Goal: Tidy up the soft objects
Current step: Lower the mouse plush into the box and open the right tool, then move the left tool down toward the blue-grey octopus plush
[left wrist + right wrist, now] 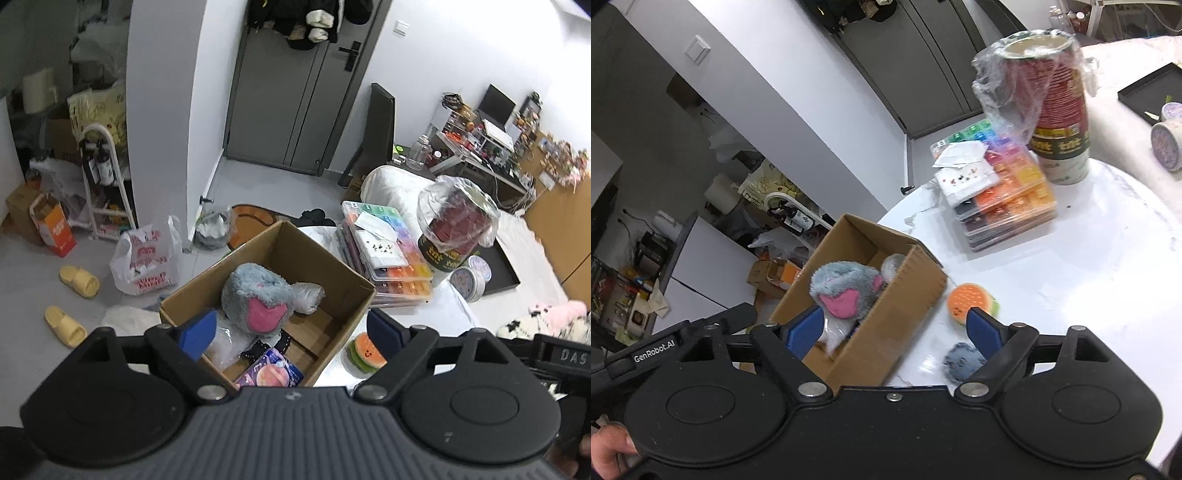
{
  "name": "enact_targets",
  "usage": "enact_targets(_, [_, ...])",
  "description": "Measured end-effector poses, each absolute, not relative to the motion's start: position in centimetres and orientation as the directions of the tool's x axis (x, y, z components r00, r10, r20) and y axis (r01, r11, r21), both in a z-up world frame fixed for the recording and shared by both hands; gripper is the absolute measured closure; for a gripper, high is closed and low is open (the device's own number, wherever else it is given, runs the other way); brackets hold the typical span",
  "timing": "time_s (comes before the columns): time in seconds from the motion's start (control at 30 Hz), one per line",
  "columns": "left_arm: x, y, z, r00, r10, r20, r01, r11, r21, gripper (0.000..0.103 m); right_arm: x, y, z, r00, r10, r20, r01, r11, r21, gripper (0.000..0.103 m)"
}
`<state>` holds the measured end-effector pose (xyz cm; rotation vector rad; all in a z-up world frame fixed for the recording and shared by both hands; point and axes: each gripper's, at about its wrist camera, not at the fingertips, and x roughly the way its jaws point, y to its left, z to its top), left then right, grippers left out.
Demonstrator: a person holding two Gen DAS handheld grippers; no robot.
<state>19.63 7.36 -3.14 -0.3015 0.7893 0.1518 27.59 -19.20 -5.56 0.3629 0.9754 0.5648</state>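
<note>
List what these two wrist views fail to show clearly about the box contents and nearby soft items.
- Cardboard box floor, left wrist view: plush toy and gripper body cover it.
- Printed packet: cut off by the gripper body.
- Small grey item, right wrist view: blurred, partly behind a finger.

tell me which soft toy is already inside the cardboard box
The grey plush with pink ears; the burger-shaped plush and the small blue-grey plush lie outside on the white table.
</note>
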Motion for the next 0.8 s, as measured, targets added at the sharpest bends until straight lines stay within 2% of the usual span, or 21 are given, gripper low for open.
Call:
enact_targets(0.13, [19.0, 6.0, -2.9, 0.701, 0.026, -0.713, -0.219, 0.959, -0.181, 0.009, 26.6, -20.3, -5.3, 0.435, 0.594, -0.677, -0.301, 0.804, 0.513, 0.012])
enact_targets(0.3, [18.6, 4.5, -2.6, 0.697, 0.015, -0.717, -0.197, 0.965, -0.172, 0.009, 25.7, -21.7, -4.8, 0.453, 0.587, -0.671, -0.303, 0.809, 0.503, 0.008])
enact_targets(0.37, [18.4, 4.0, -2.4, 0.696, 0.011, -0.718, -0.189, 0.967, -0.168, 0.009, 25.4, -22.1, -4.6, 0.465, 0.584, -0.665, -0.309, 0.811, 0.497, 0.003])
enact_targets(0.47, [18.1, 3.3, -2.2, 0.697, 0.006, -0.717, -0.178, 0.97, -0.165, 0.009, 25.0, -22.8, -4.3, 0.48, 0.58, -0.658, -0.31, 0.814, 0.491, 0.0])
enact_targets(0.8, [17.5, 1.6, -2.4, 0.691, 0.01, -0.723, -0.161, 0.977, -0.141, 0.009, 24.5, -24.5, -4.6, 0.495, 0.576, -0.651, -0.299, 0.816, 0.495, 0.0])
